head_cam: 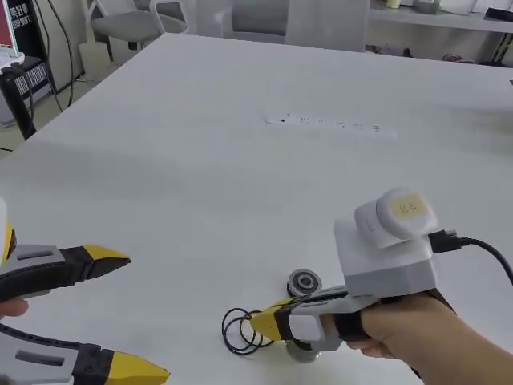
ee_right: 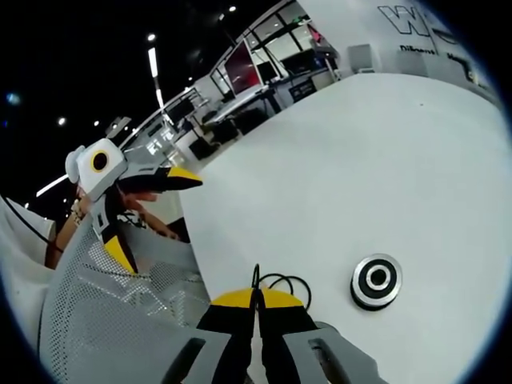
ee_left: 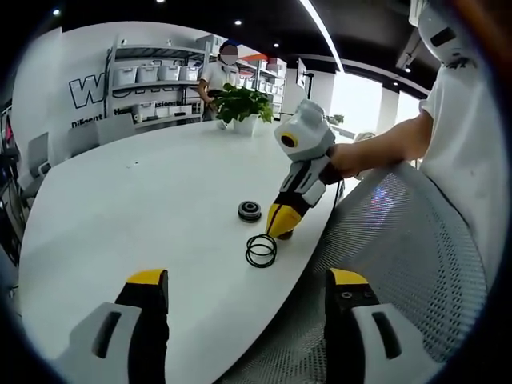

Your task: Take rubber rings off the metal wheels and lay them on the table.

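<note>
Thin black rubber rings point(head_cam: 240, 330) lie in a small pile near the front edge of the white table point(head_cam: 240, 184). My right gripper point(head_cam: 260, 321) is shut at the pile with a ring strand point(ee_right: 257, 276) pinched between its yellow tips. A bare metal wheel point(head_cam: 304, 282) lies flat just beyond them, also visible as the wheel point(ee_right: 376, 282) and the wheel point(ee_left: 250, 211). Another metal piece point(head_cam: 303, 350) shows under the right gripper. My left gripper point(head_cam: 128, 314) is held open at the left, apart from everything, with nothing between its jaws.
A white power strip point(head_cam: 329, 124) lies across the middle of the table. Office chairs point(head_cam: 132, 24) stand at the far end. A potted plant point(ee_left: 240, 102) sits on the table's far side, with a person point(ee_left: 218, 76) behind it. The table's front edge is close to the rings.
</note>
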